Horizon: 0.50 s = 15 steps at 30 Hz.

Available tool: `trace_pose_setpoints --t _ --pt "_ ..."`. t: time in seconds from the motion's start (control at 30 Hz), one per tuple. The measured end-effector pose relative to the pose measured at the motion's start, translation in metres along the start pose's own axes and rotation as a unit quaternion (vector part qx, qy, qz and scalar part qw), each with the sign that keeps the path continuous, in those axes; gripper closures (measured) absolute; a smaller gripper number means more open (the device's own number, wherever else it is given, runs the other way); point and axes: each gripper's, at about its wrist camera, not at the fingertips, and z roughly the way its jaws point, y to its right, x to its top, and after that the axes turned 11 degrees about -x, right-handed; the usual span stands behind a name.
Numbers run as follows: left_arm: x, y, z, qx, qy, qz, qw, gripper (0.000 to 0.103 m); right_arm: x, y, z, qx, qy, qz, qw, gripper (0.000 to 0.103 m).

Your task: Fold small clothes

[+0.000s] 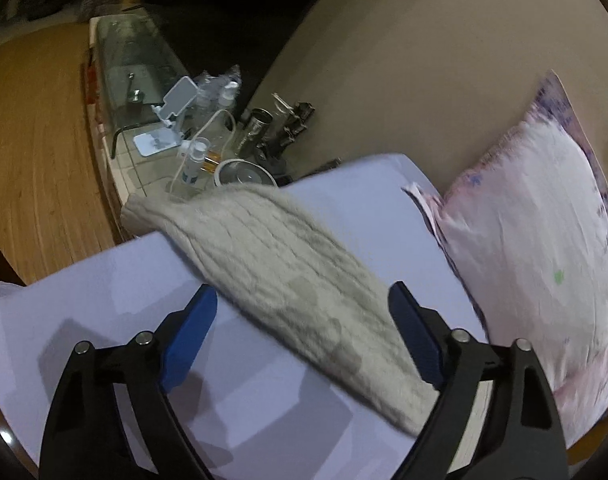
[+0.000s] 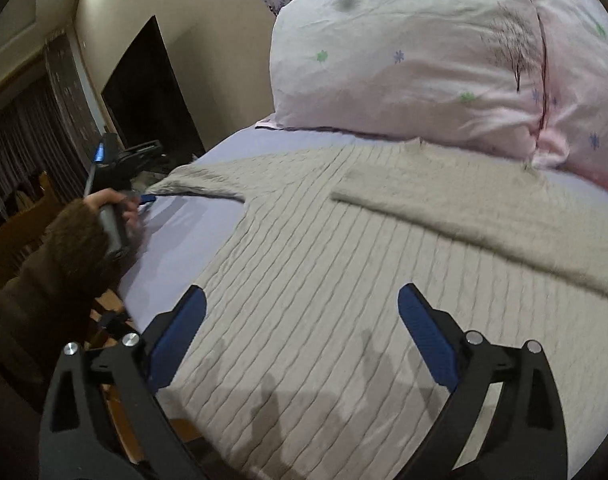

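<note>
The left gripper (image 1: 302, 334) stands with its blue pads spread wide, gripping nothing, the left sleeve (image 1: 272, 276) of a grey ribbed sweater (image 2: 324, 300) running diagonally through the gap between them. The sleeve lies stretched out over the lavender sheet (image 1: 104, 292) toward the bed's edge, its cuff just overhanging — a reach that suits being picked up near the cuff and carried back across the body. The motion blur on the knit leaves it unclear whether the pads touch the fabric.

The right gripper (image 2: 300, 336) is likewise spread apart and empty, hovering low over the sweater's lower body. From here the garment lies flat on the bed, neckline toward the floral pillow (image 2: 424, 52), which it just meets. The right sleeve (image 2: 484, 208) is already laid across the chest, so one side of the fold looks done and the left side remains.

In the right view the person's hand (image 2: 112, 212), in a brown cuff, holds the other tool at the far sleeve. Beyond the bed, the left view shows a cluttered side table (image 1: 144, 168) with bottles, a cable and a phone stand, near the cuff but apart from it.
</note>
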Motion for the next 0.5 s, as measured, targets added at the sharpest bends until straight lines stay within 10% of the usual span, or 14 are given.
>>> trace_pose_setpoints --t 0.07,0.13,0.2,0.4,0.5 --pt "0.006 -0.002 0.004 0.015 0.007 -0.012 0.9998 0.03 0.003 0.008 0.004 -0.002 -0.001 0.01 1.0 0.006" --pt "0.012 -0.002 0.012 0.029 0.001 -0.016 0.9994 0.073 -0.001 0.017 -0.004 -0.006 0.007 0.023 1.0 0.006" --pt "0.016 0.004 0.018 0.04 -0.006 -0.011 0.9991 0.092 -0.004 0.028 -0.011 -0.01 0.016 0.033 0.999 0.006" --pt "-0.007 0.117 0.002 -0.007 0.007 0.16 0.9871 0.096 -0.008 0.075 -0.042 -0.062 0.05 0.07 0.994 0.006" --pt "-0.071 0.22 -0.01 -0.099 -0.015 0.296 0.9499 0.096 -0.01 0.113 -0.061 -0.108 0.07 0.108 0.986 0.006"
